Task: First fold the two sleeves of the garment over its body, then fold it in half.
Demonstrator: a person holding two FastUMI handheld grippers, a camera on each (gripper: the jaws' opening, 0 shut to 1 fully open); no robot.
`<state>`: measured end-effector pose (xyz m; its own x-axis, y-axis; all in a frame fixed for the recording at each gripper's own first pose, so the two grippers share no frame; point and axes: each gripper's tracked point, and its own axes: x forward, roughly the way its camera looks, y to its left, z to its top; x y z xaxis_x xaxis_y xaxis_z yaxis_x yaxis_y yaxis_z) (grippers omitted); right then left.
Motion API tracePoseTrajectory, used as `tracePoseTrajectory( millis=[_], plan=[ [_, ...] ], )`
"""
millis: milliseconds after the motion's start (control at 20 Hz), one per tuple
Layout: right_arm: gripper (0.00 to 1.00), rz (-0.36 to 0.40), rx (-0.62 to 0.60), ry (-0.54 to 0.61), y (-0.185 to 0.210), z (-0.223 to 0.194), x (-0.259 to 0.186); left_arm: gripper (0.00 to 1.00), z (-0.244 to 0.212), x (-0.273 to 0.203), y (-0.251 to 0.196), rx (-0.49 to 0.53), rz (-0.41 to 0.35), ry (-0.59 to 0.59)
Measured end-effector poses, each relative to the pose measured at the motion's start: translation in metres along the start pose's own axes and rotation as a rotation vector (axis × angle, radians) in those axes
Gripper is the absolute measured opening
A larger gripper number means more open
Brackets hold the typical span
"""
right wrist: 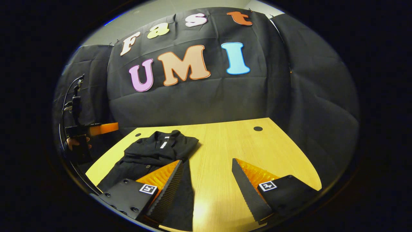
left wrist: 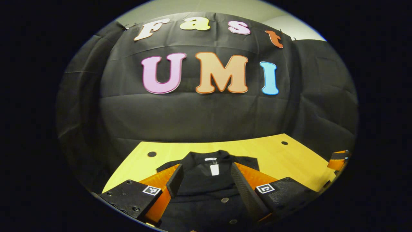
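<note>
Here, a black buttoned garment [left wrist: 209, 190] lies on a pale wooden table [left wrist: 276, 154], apparently with both sleeves folded in and the halving fold yet to come.

In the left gripper view, the left gripper [left wrist: 206, 185] hovers above the garment's button front, its black ridged fingers [left wrist: 174, 184] spread apart and holding nothing; collar and white neck tag point toward the far wall. In the right gripper view, the right gripper [right wrist: 207, 188] also stands wide apart and empty over bare wood, the garment just to its left, a narrow, slightly rumpled bundle. The left gripper shows beyond, held by a hand [right wrist: 77, 143].
</note>
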<state>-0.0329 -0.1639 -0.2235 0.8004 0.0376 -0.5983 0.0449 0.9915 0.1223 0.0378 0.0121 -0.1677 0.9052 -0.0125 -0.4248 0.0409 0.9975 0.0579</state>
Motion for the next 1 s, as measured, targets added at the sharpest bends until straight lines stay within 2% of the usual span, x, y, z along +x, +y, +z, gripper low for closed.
tracePoseTrajectory(
  millis=[200,400,650,700,750,850,900,950,1000],
  plan=[
    [0.98,0.007,-0.029,0.035,0.031,-0.027,-0.015,0.92,-0.04,-0.059,0.041,-0.006,0.051,0.052],
    [0.98,-0.002,-0.069,0.084,0.052,-0.063,-0.029,0.92,-0.087,-0.106,0.069,-0.053,0.088,0.109],
    [0.98,-0.041,-0.071,0.174,0.057,-0.119,-0.041,0.92,-0.156,-0.146,0.09,-0.07,0.117,0.213],
    [0.94,-0.044,-0.076,0.199,0.058,-0.132,-0.043,0.92,-0.171,-0.151,0.092,-0.074,0.121,0.24],
    [0.98,-0.049,-0.085,0.222,0.058,-0.141,-0.045,0.92,-0.186,-0.157,0.095,-0.075,0.123,0.268],
    [0.98,-0.06,-0.102,0.263,0.055,-0.16,-0.049,0.92,-0.211,-0.163,0.098,-0.084,0.13,0.321],
    [0.94,-0.064,-0.105,0.283,0.054,-0.17,-0.052,0.92,-0.224,-0.167,0.099,-0.091,0.131,0.358],
    [0.99,-0.07,-0.105,0.301,0.053,-0.178,-0.053,0.93,-0.239,-0.172,0.099,-0.098,0.132,0.394],
    [0.98,-0.075,-0.106,0.319,0.052,-0.185,-0.054,0.93,-0.249,-0.175,0.099,-0.106,0.132,0.421]
  ],
)
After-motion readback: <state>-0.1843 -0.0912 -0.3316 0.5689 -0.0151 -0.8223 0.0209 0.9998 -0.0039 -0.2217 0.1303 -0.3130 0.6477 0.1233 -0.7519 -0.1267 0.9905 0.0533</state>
